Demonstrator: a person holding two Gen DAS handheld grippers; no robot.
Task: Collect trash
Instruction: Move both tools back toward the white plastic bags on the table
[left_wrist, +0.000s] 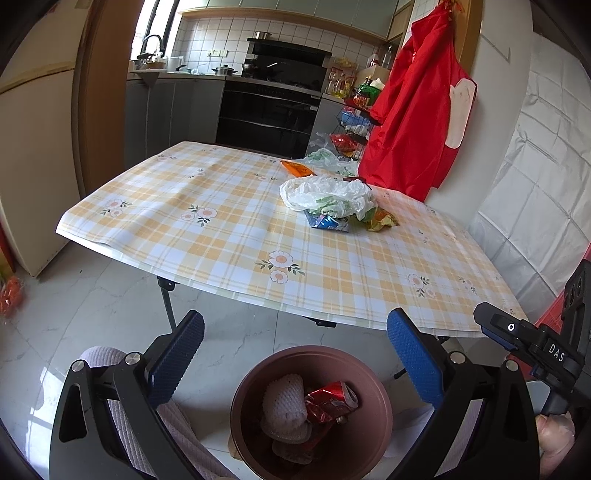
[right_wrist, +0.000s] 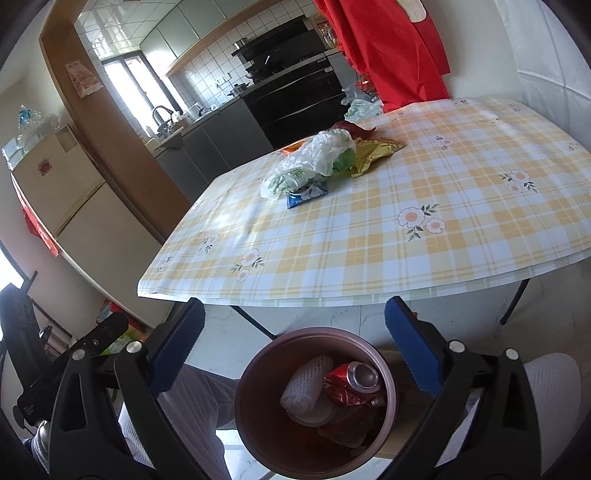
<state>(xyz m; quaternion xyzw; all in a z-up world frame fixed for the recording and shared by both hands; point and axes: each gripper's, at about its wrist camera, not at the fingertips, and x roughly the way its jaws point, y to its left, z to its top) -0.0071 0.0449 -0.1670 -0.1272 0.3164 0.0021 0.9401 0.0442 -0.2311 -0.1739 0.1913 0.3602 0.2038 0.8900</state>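
Right claw (right_wrist: 293, 347): held with its blue pads spread wide and nothing between them, directly above the round brown plastic bin (right_wrist: 258, 435).
Left claw (left_wrist: 295, 356): likewise spread apart and empty, poised over the same bin.
Bin contents: a crushed red drink can (right_wrist: 352, 384) is seen lying against a white foam net sleeve (right_wrist: 304, 384), both well inside the rim.
Table (left_wrist: 229, 236): covered by a yellow checked floral cloth; its near half carries nothing.
Remaining trash: a crumpled white plastic bag (left_wrist: 327, 195), a blue snack wrapper (left_wrist: 327, 222) and a gold foil wrapper (right_wrist: 373, 151) are heaped together toward the far side, with an orange packet (left_wrist: 297, 169) just beyond.
Risk: thin film may be pinched only partly, so wrappers tangled in the bag could be dragged off the table edge onto the floor.
Risk: light pieces released beside the rim could miss the bin.
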